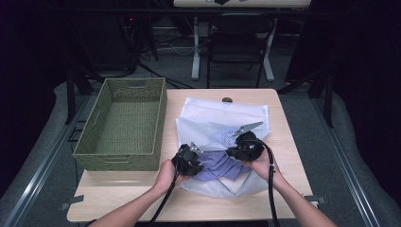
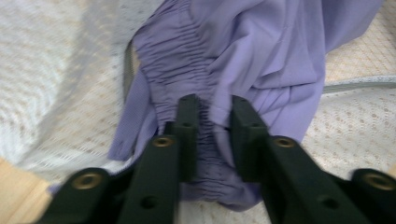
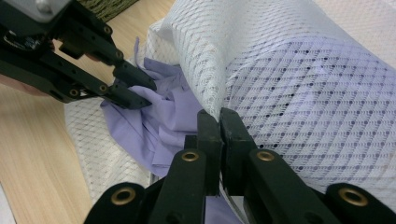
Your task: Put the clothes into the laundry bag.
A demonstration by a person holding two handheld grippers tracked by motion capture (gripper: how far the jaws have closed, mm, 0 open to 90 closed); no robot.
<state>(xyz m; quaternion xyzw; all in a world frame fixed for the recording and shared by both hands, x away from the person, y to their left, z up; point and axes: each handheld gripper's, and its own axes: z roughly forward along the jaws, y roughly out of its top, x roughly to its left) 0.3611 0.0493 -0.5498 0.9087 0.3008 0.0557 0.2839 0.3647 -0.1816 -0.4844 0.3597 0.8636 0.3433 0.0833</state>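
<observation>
A purple garment [image 1: 218,166] lies bunched in the mouth of a white mesh bag [image 1: 222,113] on the wooden table [image 1: 137,196]. In the left gripper view my left gripper [image 2: 215,109] is shut on the garment's gathered elastic band [image 2: 173,70], with cloth pinched between the pads. From the right gripper view, that left gripper [image 3: 139,89] bites the purple cloth [image 3: 163,126] at the bag's opening. My right gripper [image 3: 218,119] is shut on the upper edge of the mesh bag [image 3: 299,84] and holds it lifted above the garment. Both hands sit close together near the table's front, left gripper [image 1: 199,158] and right gripper [image 1: 230,152].
A green woven basket [image 1: 135,81] with nothing in it stands on the table's left half, close beside the bag. A small dark knob [image 1: 227,100] sits at the table's far edge. Beyond the table stand a dark chair [image 1: 239,38] and desk legs.
</observation>
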